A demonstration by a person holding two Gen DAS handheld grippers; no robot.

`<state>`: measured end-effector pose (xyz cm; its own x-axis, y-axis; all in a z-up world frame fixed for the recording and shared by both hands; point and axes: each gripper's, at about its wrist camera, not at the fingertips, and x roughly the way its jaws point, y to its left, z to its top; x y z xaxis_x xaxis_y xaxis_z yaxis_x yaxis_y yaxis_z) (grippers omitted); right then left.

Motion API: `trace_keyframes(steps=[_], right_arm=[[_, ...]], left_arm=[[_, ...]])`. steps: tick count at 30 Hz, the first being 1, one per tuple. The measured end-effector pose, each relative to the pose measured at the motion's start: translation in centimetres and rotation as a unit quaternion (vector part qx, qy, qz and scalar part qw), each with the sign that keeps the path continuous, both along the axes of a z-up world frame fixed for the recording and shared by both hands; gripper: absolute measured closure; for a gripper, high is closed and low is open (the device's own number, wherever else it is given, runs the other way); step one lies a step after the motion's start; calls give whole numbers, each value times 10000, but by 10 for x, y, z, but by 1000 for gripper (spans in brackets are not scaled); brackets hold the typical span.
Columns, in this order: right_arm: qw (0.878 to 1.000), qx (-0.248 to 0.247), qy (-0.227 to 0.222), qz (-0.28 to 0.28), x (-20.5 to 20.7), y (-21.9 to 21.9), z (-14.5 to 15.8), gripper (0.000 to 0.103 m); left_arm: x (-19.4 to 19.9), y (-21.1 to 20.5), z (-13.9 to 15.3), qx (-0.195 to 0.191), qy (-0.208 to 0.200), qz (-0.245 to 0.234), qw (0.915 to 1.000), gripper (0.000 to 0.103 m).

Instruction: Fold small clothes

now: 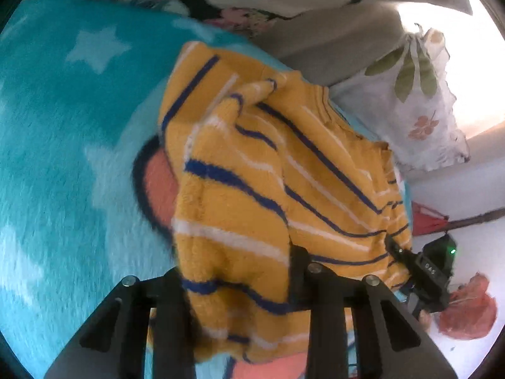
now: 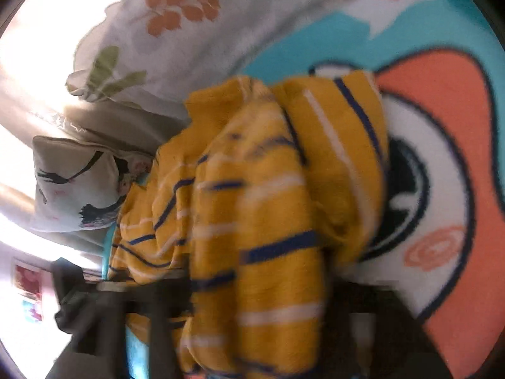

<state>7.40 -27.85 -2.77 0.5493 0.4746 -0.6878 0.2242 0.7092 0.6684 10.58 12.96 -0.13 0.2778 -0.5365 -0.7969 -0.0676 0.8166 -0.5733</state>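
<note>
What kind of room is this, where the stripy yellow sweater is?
Probably a bedroom. The sweater hangs over a fluffy teal blanket with white stars, and a flowered pillow lies beside it, as on a bed.

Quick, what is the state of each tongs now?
Left tongs: closed on the striped sweater.
Right tongs: sweater lies between them; closed or not, too blurred to tell.

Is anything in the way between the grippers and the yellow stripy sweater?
No, nothing visible is. The sweater hangs right between the fingers of the left hand-held gripper, and it drapes over the right hand-held gripper too. Under it is just the blue blanket. The pillow sits off to the side.
</note>
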Motion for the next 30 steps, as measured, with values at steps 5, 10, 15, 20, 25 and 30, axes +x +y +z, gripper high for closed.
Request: trace_keyframes(steps=[5, 10, 15, 20, 25, 30], right_arm=[[9987, 494, 5, -104, -37, -8, 7, 76], [9987, 485, 153, 2, -95, -2, 10, 71], [9969, 474, 338, -520, -146, -18, 0, 49], [9925, -633, -121, -1042, -172, -32, 61, 47], [9902, -1119, -669, -504, -143, 3, 104, 47], [9864, -1558, -399, 345, -76, 56, 82, 47]], left_arm=[[-48, 4, 25, -79, -1, -127, 9999, 81], [-107, 16, 9, 48, 320, -151, 9994, 76], [-134, 42, 14, 14, 121, 146, 9998, 58], [-152, 53, 49, 641, -470, 186, 9967, 47], [-165, 44, 60, 1167, -703, 57, 9907, 45], [-176, 33, 60, 1897, -787, -71, 9787, 38]])
